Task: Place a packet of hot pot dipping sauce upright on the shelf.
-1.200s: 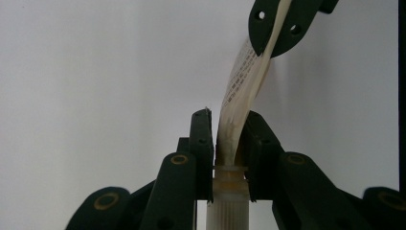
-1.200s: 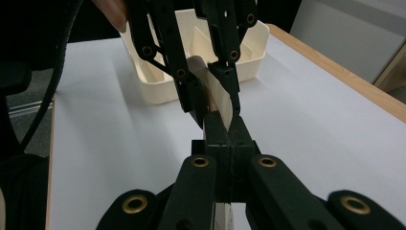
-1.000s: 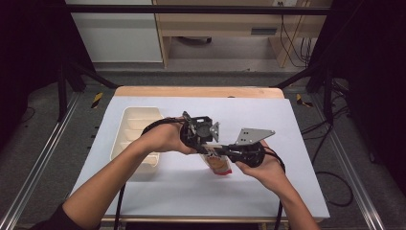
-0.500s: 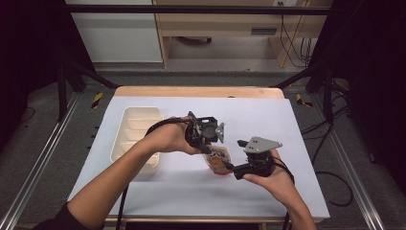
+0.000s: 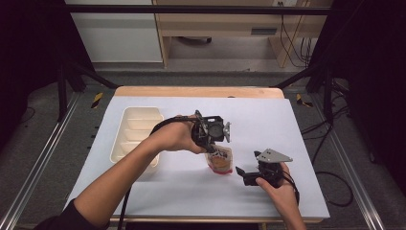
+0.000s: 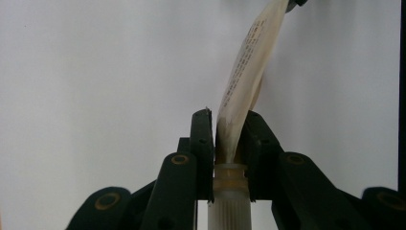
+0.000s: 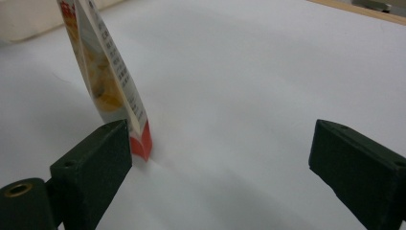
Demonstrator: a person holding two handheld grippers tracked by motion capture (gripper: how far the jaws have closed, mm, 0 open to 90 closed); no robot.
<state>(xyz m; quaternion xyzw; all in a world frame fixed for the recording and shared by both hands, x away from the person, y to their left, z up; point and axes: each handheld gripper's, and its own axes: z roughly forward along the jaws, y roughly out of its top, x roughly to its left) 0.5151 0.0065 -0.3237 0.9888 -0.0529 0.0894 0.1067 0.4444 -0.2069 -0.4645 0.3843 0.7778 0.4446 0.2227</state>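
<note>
- In the high view the bench [image 5: 287, 124], covered in white, takes up the middle of the frame, with a strip of wooden edge along its far side.
- A cream tray [image 5: 125, 139] with compartments lies at the centre-left of the bench, partly behind the person's left forearm.
- The left gripper [image 5: 214, 143] sits just left of centre in the high view, held by the left hand [image 5: 179, 136], its jaws pointing down at a spouted pouch [image 5: 220, 160].
- In the left gripper view the jaws are closed on the pouch [image 6: 244, 81] right above its ribbed white spout [image 6: 230, 201], and the pouch body runs away toward the top right of the frame.
- The pouch stands near the middle of the bench, its printed orange and red face toward the camera, its lower end on or just above the surface; which, I cannot tell.
- The right gripper [image 5: 242, 172] is at the lower right of centre in the high view, held by the right hand [image 5: 277, 189], just beside the pouch and apart from it.
- In the right gripper view its jaws stand wide open with nothing between them; the pouch's red bottom corner [image 7: 141, 141] shows just behind the jaw at the left of the frame.
</note>
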